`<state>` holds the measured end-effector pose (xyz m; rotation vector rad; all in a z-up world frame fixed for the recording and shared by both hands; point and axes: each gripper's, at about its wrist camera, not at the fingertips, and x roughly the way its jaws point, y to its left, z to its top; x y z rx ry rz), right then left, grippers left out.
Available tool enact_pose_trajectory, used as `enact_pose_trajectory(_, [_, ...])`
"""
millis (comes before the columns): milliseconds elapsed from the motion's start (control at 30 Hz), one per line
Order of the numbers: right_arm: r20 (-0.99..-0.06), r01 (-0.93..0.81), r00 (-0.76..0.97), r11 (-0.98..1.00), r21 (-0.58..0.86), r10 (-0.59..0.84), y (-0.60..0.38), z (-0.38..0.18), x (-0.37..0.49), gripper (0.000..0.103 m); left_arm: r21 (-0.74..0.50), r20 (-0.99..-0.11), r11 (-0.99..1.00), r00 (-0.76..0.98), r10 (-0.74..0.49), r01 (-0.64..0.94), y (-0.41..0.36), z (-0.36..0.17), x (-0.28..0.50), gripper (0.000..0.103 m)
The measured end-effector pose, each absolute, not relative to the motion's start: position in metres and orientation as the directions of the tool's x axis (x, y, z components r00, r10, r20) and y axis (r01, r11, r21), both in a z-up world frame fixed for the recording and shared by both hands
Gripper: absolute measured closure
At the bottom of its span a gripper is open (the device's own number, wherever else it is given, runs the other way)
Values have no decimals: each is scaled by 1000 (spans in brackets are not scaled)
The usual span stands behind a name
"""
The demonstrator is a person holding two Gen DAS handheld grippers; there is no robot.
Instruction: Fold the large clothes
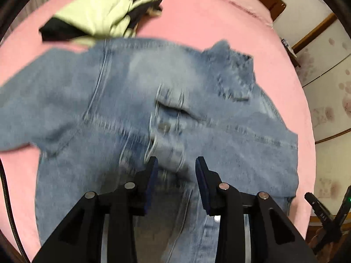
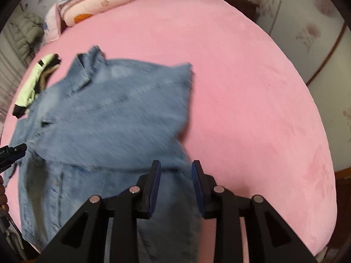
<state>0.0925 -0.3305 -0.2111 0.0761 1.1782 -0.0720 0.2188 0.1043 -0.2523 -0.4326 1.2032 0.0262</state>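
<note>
A light blue denim jacket (image 1: 153, 114) lies spread on the pink bed (image 1: 197, 15), collar toward the far right in the left wrist view. My left gripper (image 1: 176, 161) is open, its jaws hovering over the jacket's button placket. The jacket also shows in the right wrist view (image 2: 114, 118), one sleeve folded across its body. My right gripper (image 2: 176, 164) is open above the jacket's lower right edge, holding nothing. The left gripper's tip (image 2: 15, 150) shows at the left edge of the right wrist view. Both views are motion-blurred.
A folded pale green and black garment (image 1: 103, 13) lies on the bed beyond the jacket, also seen in the right wrist view (image 2: 37, 83). Pink pillows and a folded quilt (image 2: 94, 0) sit at the head of the bed. Wardrobe doors (image 2: 318, 43) stand to the right.
</note>
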Motion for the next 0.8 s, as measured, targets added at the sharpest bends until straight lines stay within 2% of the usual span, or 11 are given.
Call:
enact_pose_trajectory(233, [-904,-16,424,999,51,52,-272,-230,173,74,-305,-882,932,428,-199,-195,65,-266,289,68])
enact_pose_trajectory(400, [-922,-91,386,996,6,41,-251,-270,223,75,-231,-905,955,402,-140,-186,40,-305,327,68])
enact_pose_trajectory(500, [-921,-33,383,995,-94,-74,-281,-290,238,86,-209,-913,961,387,-126,-181,39,-326,333,68])
enact_pose_trajectory(533, [-918,-15,388,996,-90,-77,-293,-292,240,101,-202,-909,965,398,-121,-169,38,-327,333,68])
enact_pose_trajectory(700, [-923,80,371,993,-81,-105,-345,-287,240,103,-161,-917,979,385,-102,-124,34,-324,335,66])
enact_pose_trajectory(800, [-931,108,356,993,-47,-83,-353,-279,235,103,-192,-929,968,348,-126,-162,40,-318,337,58])
